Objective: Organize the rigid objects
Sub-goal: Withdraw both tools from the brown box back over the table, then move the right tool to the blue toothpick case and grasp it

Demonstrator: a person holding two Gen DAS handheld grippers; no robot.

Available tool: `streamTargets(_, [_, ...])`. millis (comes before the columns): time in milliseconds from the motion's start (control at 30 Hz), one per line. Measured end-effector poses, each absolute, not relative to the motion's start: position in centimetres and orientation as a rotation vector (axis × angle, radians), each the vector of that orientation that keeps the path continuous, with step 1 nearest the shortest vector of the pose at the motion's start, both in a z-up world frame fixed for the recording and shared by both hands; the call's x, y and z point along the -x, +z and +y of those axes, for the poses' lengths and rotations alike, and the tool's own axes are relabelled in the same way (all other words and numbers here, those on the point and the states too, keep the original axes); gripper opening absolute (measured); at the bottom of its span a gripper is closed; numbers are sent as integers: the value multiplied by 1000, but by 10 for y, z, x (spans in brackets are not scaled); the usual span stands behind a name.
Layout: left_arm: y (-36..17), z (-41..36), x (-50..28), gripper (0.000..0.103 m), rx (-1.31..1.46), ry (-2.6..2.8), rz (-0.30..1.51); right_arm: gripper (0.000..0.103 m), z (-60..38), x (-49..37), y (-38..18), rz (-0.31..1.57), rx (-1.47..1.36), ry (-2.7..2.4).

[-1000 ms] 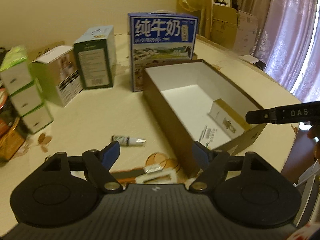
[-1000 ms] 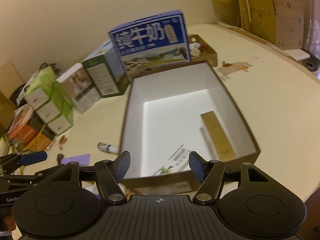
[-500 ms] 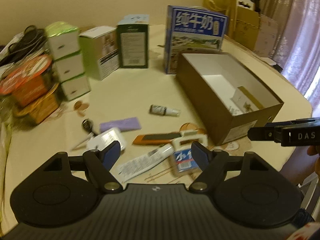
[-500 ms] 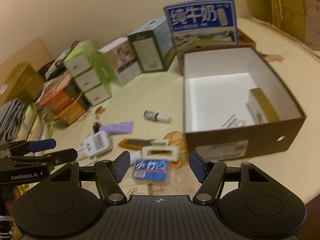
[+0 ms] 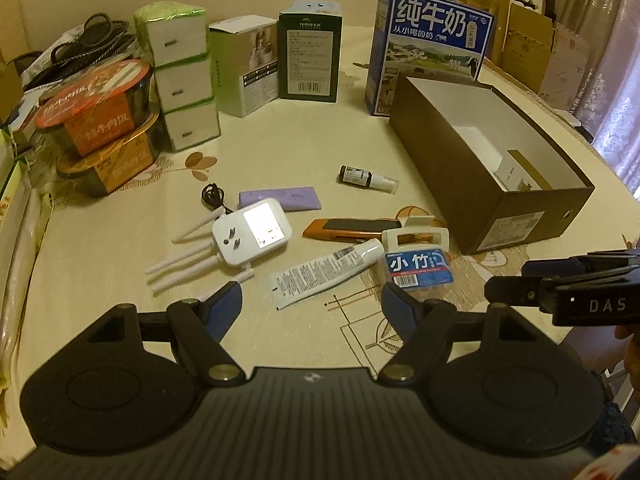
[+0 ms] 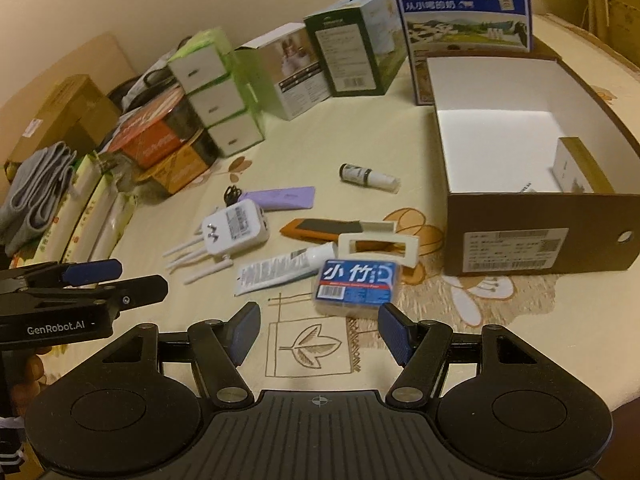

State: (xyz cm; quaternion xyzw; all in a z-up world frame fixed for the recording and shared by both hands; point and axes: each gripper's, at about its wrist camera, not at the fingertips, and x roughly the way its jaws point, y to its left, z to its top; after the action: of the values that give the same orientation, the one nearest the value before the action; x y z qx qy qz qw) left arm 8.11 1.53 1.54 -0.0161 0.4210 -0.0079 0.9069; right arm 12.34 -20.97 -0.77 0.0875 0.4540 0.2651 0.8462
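Change: both views have been swung away from the shoebox [image 6: 536, 160] interior and onto the loose items on the worktop [image 5: 280, 148] — the search for the next item is judged to have begun.
Left gripper [image 5: 311, 296]: jaws are held apart, nothing between them; it is hung above the white tube [image 5: 326, 270].
Right gripper [image 6: 318, 326]: jaws are held apart and empty, just short of the blue-labelled case [image 6: 356, 282].
Already stored: one gold-and-white carton [image 6: 572, 168] is seen lying inside the shoebox.
Still outside: router [image 5: 252, 232], purple case [image 5: 280, 199], small dropper bottle [image 5: 368, 178], orange cutter [image 5: 350, 228] and white frame-like clip [image 5: 416, 236] — all near one another, left of the shoebox.
Likely next target: the blue-labelled case, being nearest the right jaws.
Right view only: the box floor and its near label are shown, plus folded grey cloth [image 6: 36, 196] at far left.
Left view only: curtains [image 5: 608, 80] and stacked cardboard [image 5: 532, 52] beyond the box.
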Motion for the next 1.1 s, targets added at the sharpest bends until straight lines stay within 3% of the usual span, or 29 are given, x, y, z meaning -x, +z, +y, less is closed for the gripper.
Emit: streamTargets(1100, [-29,11,-100,70,45,-39,913,62,-201,-153,-46,933,-123,585])
